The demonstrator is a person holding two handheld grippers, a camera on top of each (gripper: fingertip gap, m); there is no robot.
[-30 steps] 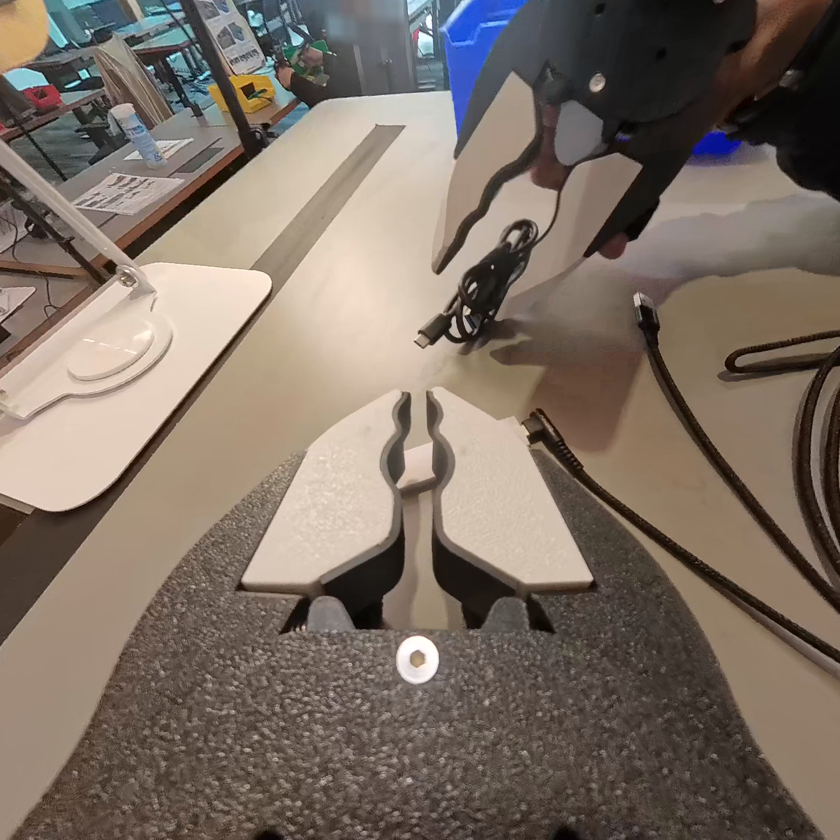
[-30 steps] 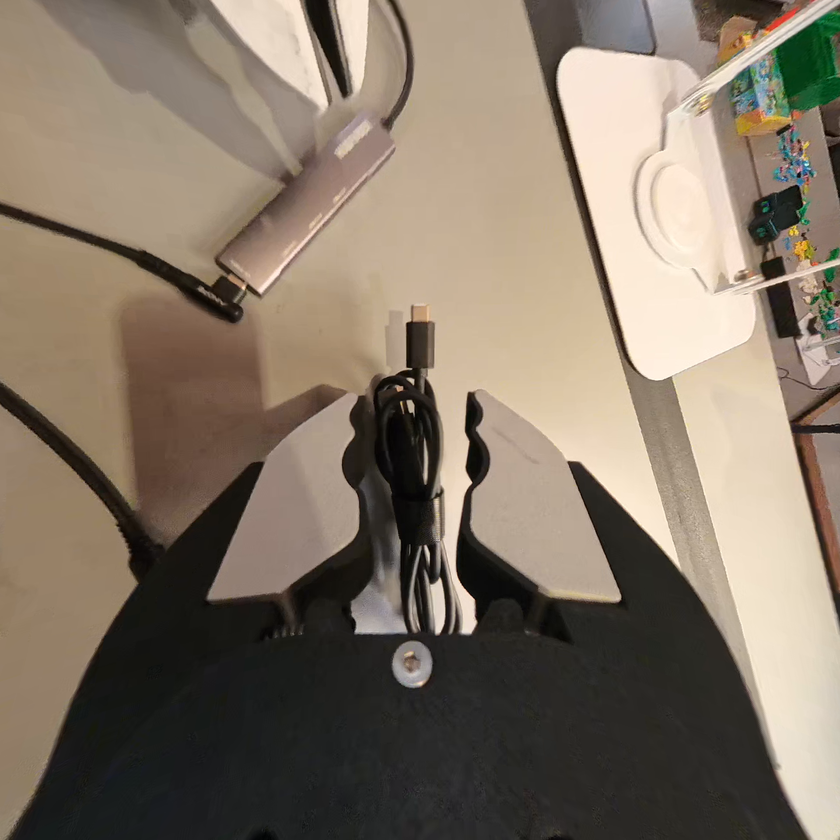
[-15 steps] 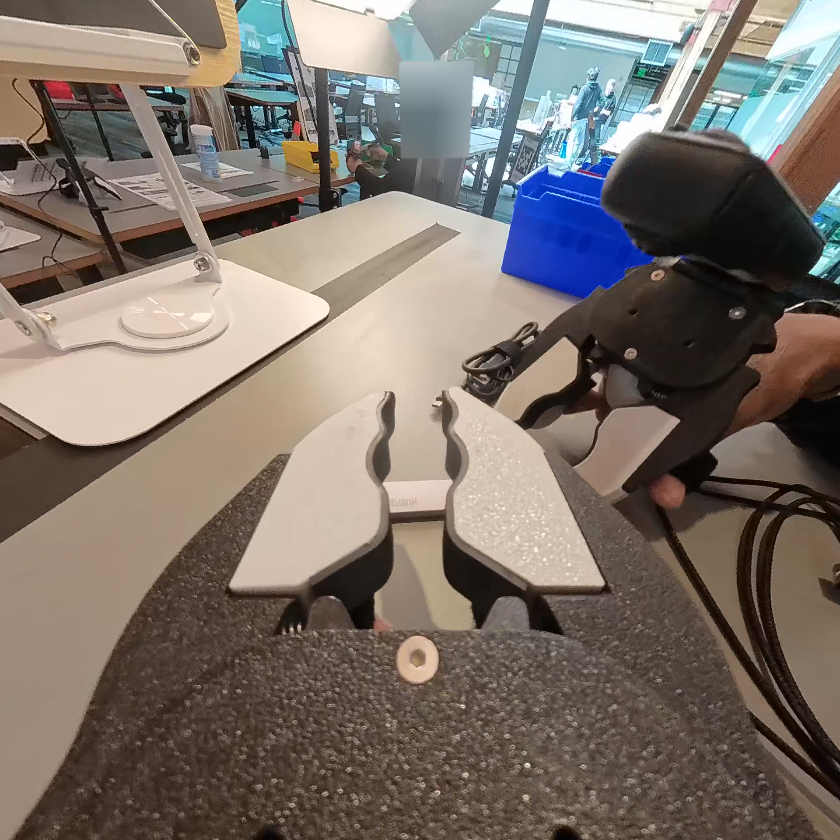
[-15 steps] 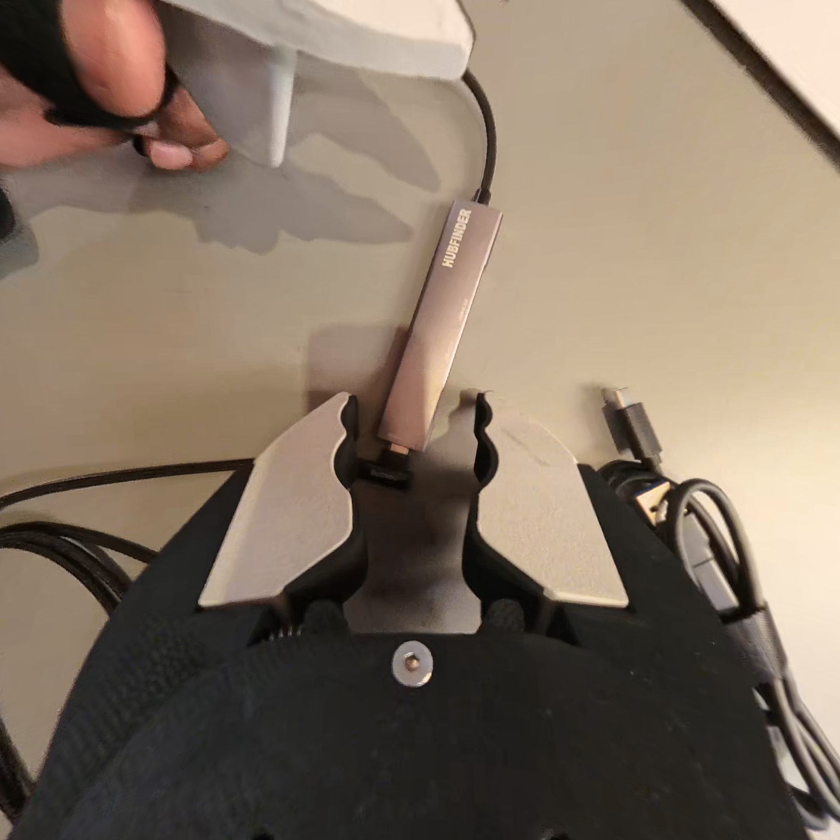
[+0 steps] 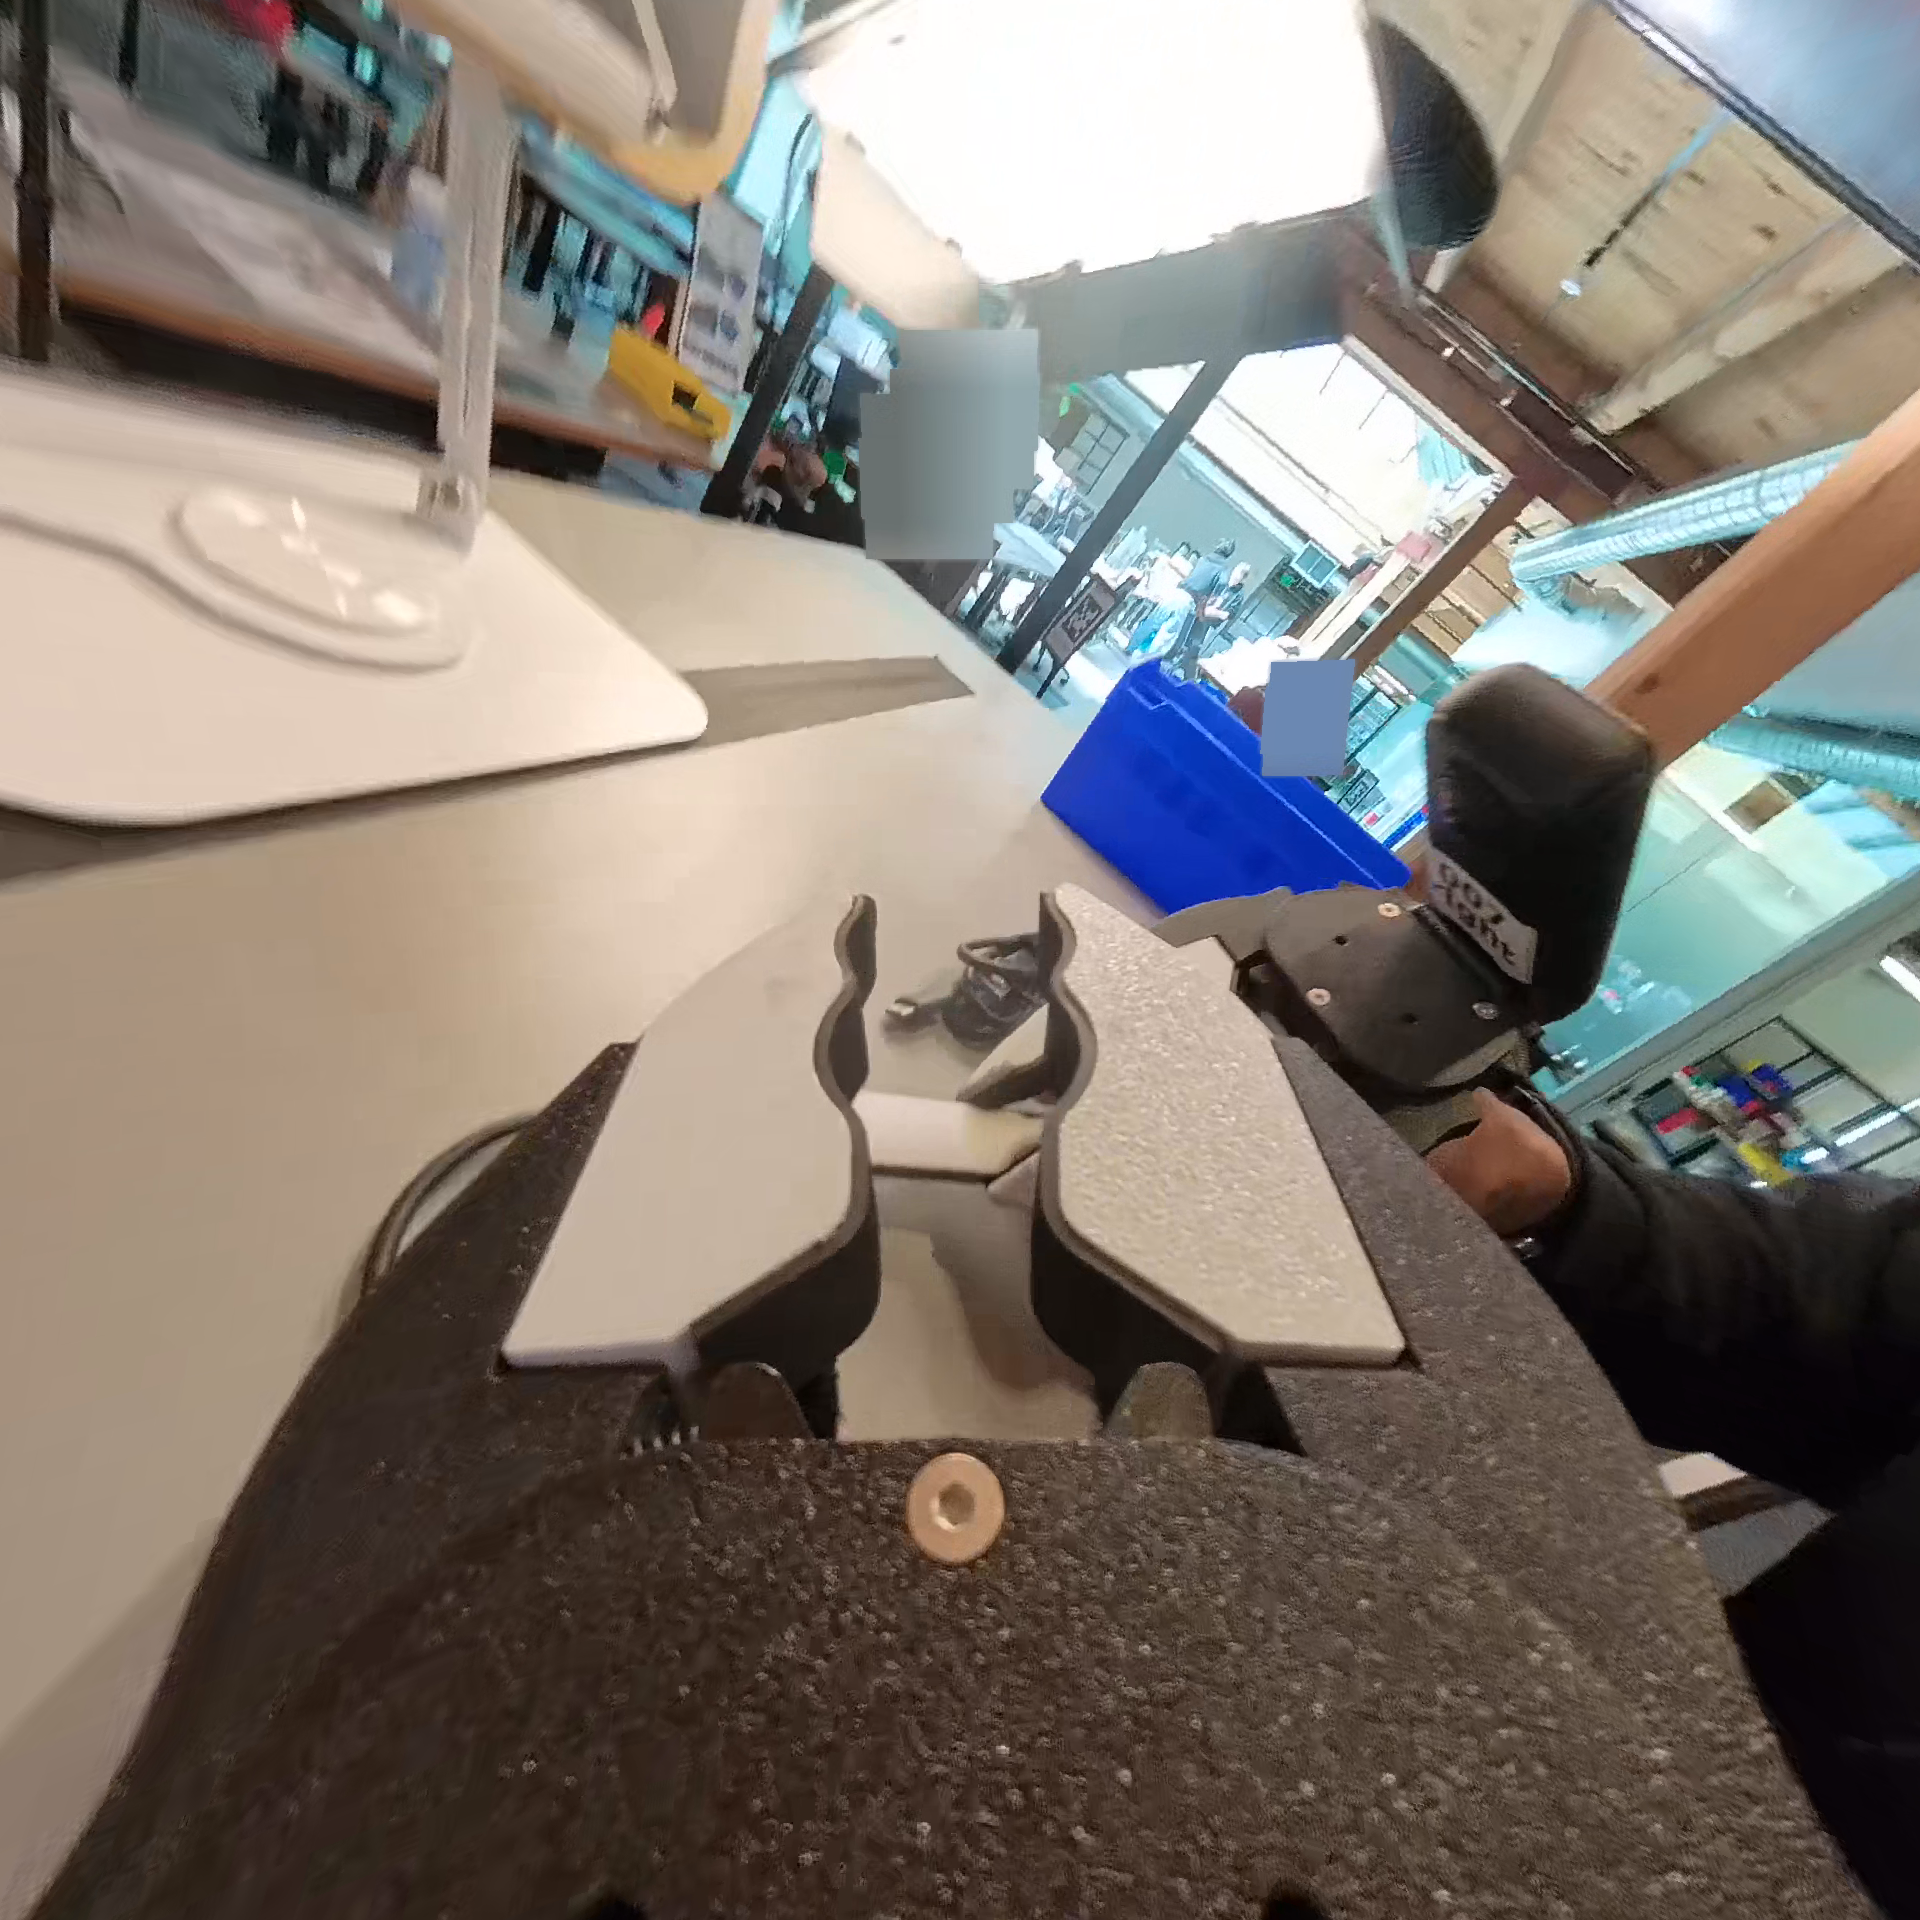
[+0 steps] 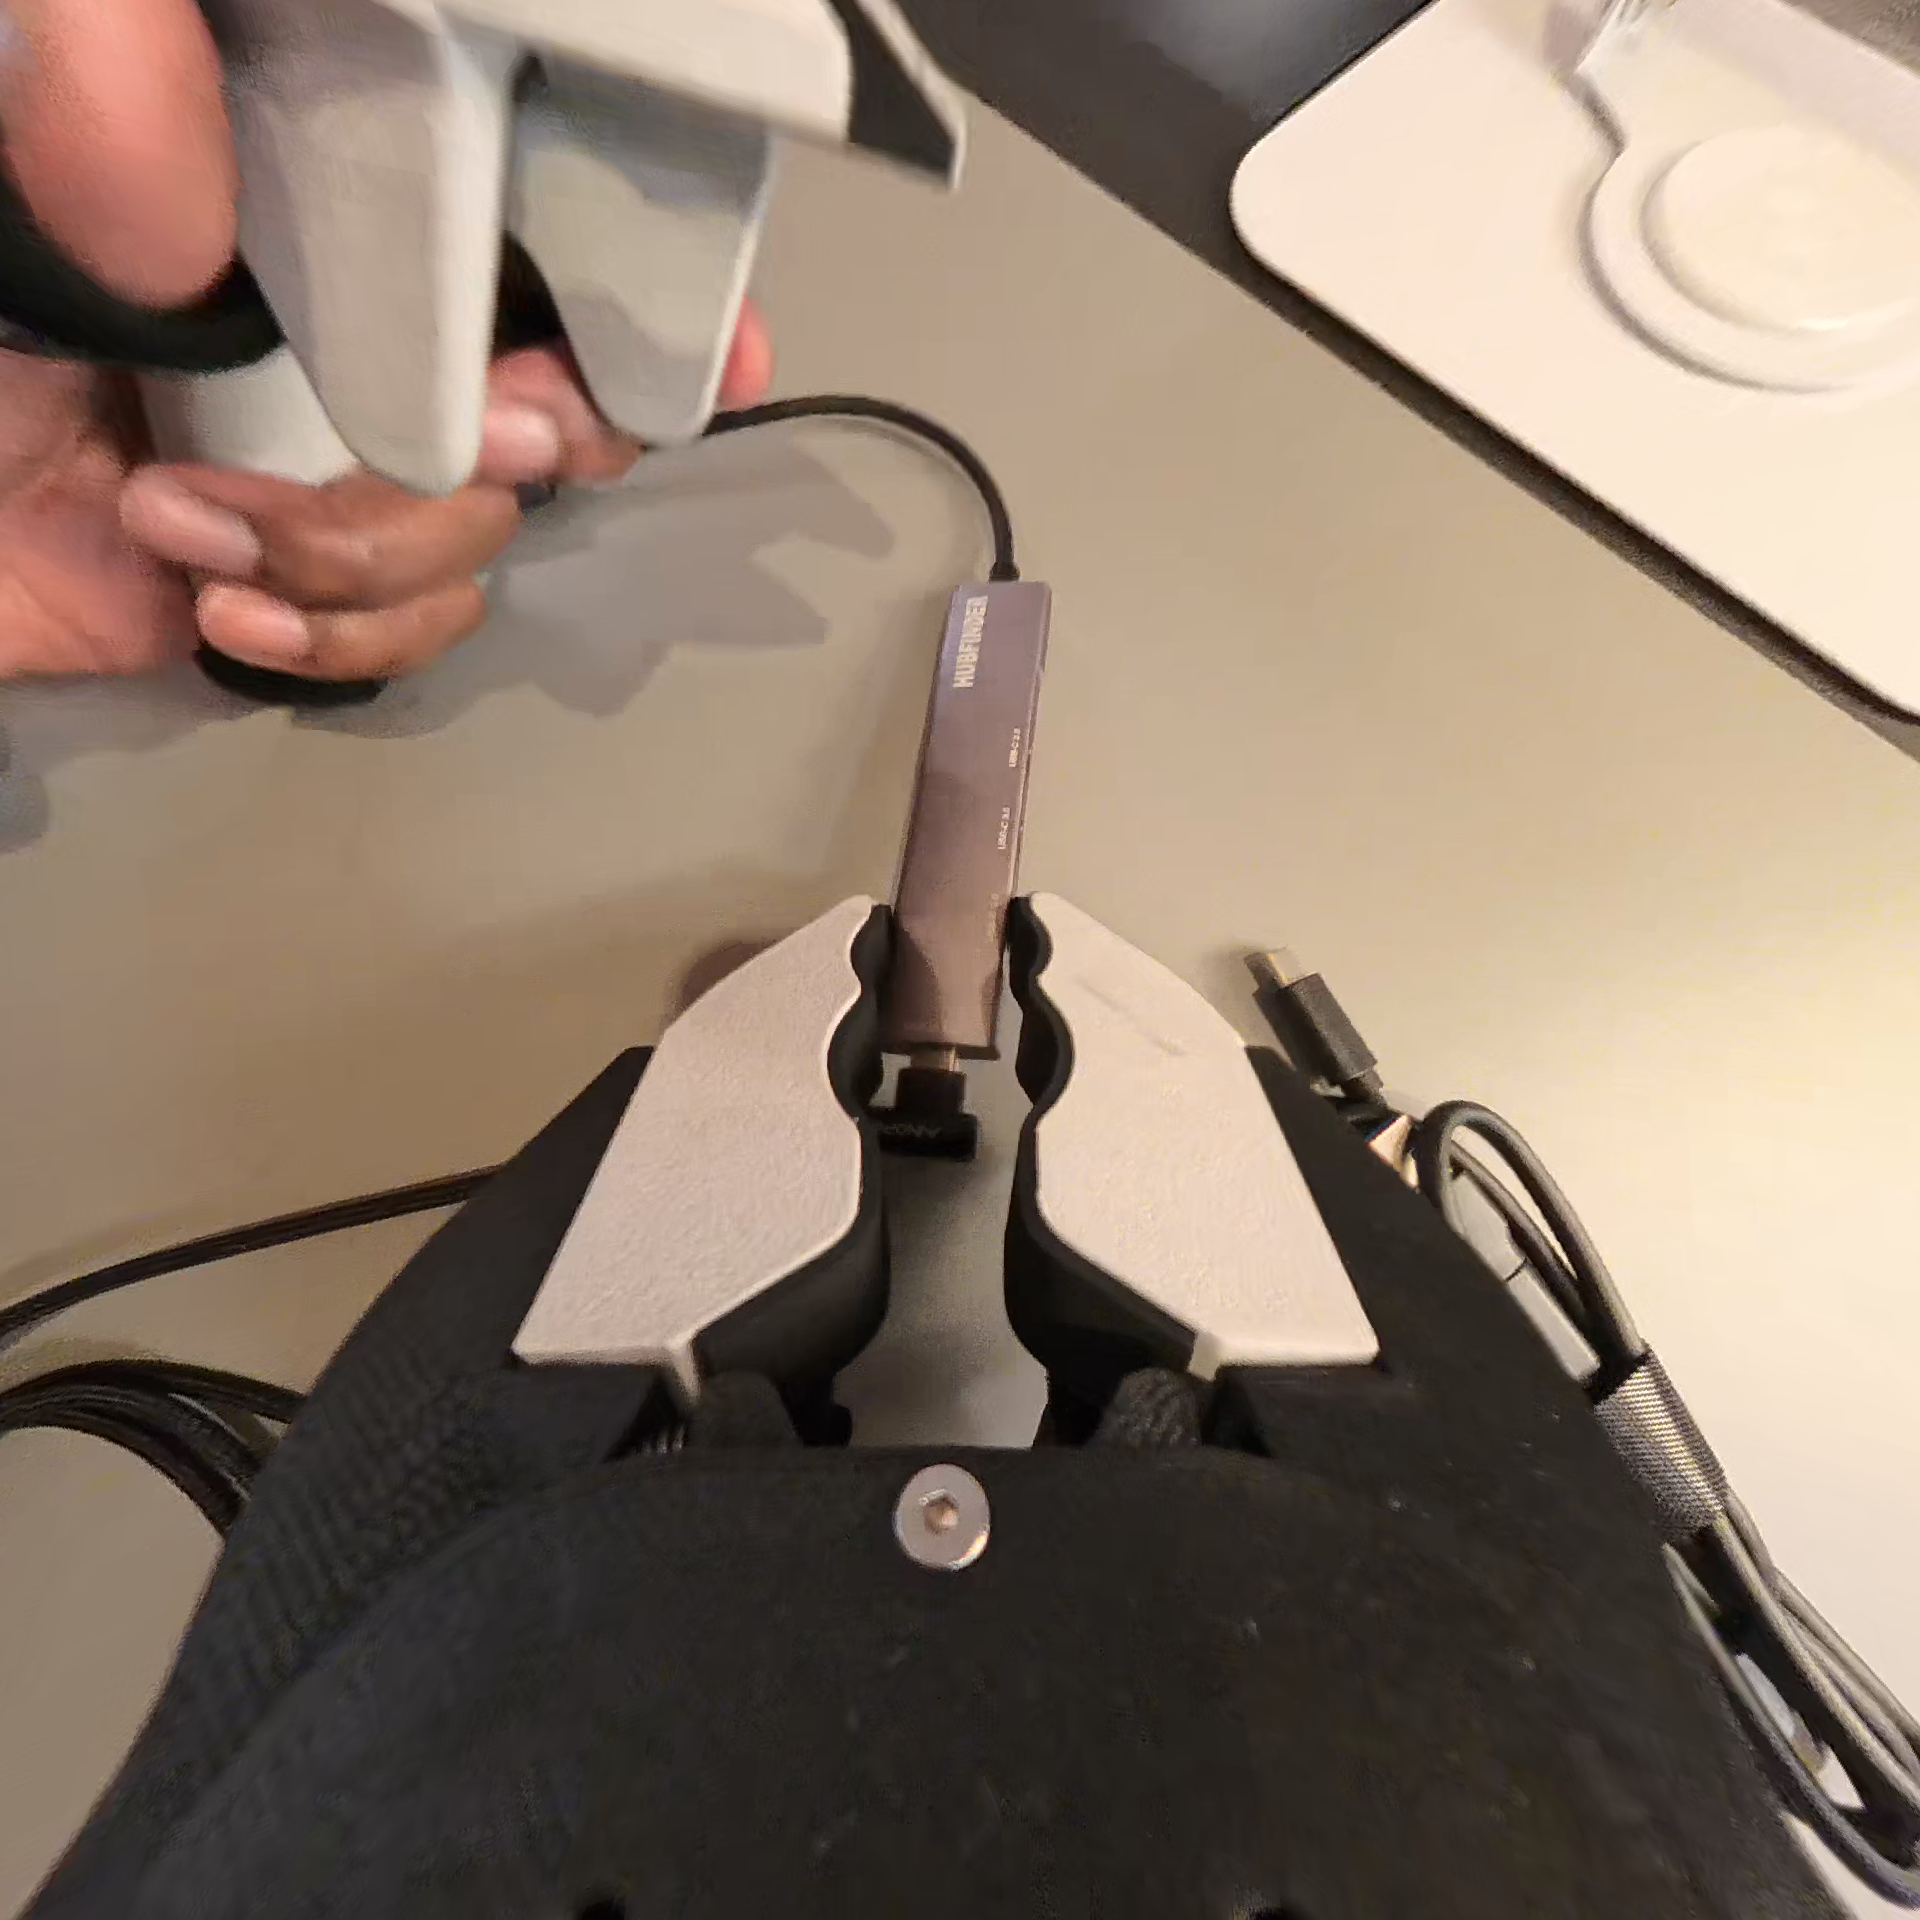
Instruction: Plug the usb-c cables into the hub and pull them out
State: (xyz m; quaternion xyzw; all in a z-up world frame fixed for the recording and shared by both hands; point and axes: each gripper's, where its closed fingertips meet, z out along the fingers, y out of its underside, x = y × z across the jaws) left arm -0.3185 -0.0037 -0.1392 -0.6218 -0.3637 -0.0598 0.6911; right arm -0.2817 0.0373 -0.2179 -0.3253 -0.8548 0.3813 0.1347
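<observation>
Right now the right tool pinches the near end of the grey hub, which lies on the desk. An angled black plug sits in that end. Just right of the hub lies a bundled usb-c cable. Beyond the hub, the left tool hangs spread apart, gripping nothing.

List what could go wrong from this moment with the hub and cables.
The right gripper straddles only the hub near its end, so the hub may pivot or slip. The angled plug sits between those fingers and could get pinched or bent. The bundled cable lies against the gripper and may get dragged.
</observation>
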